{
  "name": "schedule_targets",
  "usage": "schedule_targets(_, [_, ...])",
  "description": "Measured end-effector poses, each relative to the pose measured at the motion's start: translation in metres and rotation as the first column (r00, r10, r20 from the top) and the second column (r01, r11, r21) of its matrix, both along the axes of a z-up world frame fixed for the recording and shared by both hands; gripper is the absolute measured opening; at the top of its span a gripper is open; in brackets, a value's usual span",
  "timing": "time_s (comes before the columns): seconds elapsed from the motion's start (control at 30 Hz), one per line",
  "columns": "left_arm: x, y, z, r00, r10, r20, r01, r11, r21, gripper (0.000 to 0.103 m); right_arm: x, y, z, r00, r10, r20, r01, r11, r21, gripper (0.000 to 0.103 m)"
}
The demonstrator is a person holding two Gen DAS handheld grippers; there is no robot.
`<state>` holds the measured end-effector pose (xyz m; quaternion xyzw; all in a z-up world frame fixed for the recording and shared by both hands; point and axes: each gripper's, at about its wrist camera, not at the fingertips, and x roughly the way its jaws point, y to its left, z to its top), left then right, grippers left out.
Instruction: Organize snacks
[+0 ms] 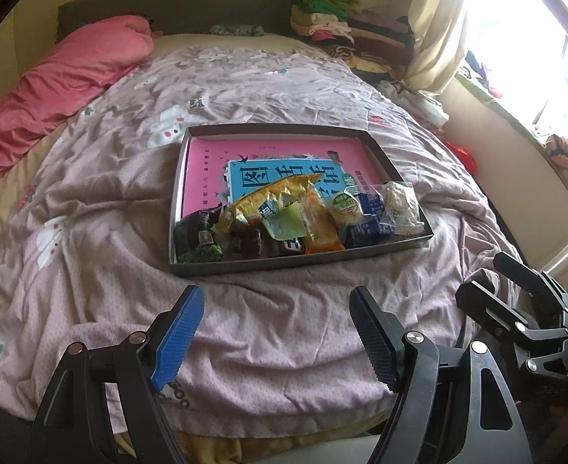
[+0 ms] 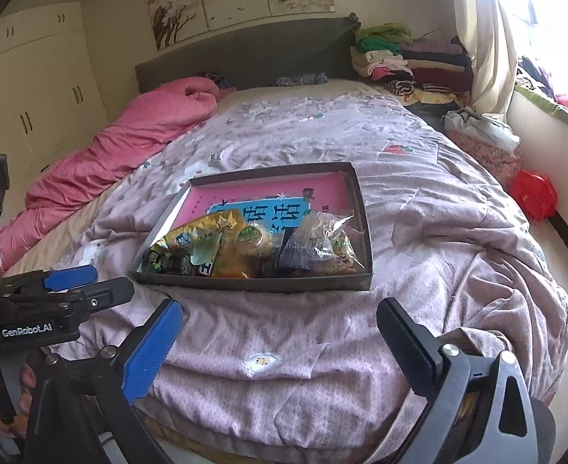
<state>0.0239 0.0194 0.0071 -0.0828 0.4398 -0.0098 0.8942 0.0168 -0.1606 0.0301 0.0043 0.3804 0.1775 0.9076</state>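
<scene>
Bed quilt, left gripper — "GenRobot.AI"

A bed under a rumpled mauve quilt printed with white rabbits carries everything. A shallow dark tray lies flat on the quilt near the middle. At ten o'clock from the tray a pink duvet is bunched along the edge. At one o'clock, folded clothes are stacked by the headboard.

A home bedroom: a bed with quilt, dark headboard, built-in wardrobe, folded clothes, curtained window.
</scene>
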Motion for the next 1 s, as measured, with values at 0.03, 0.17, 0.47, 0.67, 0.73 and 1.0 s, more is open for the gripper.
schedule_targets(0.03, [-0.001, 0.0, 0.0, 1.0, 0.004, -0.001, -0.004, 1.0, 0.004, 0.079, 0.0, 0.001, 0.0, 1.0, 0.001, 0.001, -0.001, 1.0, 0.0, 0.101])
schedule_targets(0.17, [-0.001, 0.0, -0.002, 1.0, 0.013, -0.013, -0.013, 1.0, 0.009, 0.079, -0.002, 0.005, -0.002, 1.0, 0.013, 0.007, -0.013, 1.0, -0.019, 0.101])
schedule_targets(0.47, [-0.001, 0.0, -0.004, 1.0, 0.015, -0.022, -0.015, 1.0, 0.015, 0.079, -0.002, 0.011, -0.009, 0.999, 0.031, -0.018, -0.032, 0.999, -0.04, 0.101])
schedule_targets(0.67, [0.002, 0.003, -0.008, 0.999, 0.027, -0.036, -0.026, 1.0, 0.014, 0.079, 0.0, 0.012, -0.012, 0.999, 0.028, -0.029, -0.029, 0.998, -0.047, 0.101])
schedule_targets(0.73, [0.002, 0.004, -0.01, 0.999, 0.025, -0.039, -0.025, 1.0, 0.014, 0.079, 0.0, 0.011, -0.012, 0.999, 0.027, -0.031, -0.028, 0.998, -0.049, 0.101])
schedule_targets(1.0, [0.003, 0.004, -0.012, 0.999, 0.024, -0.044, -0.024, 1.0, 0.019, 0.079, 0.004, 0.008, -0.015, 0.999, 0.012, -0.042, -0.014, 0.999, -0.044, 0.101])
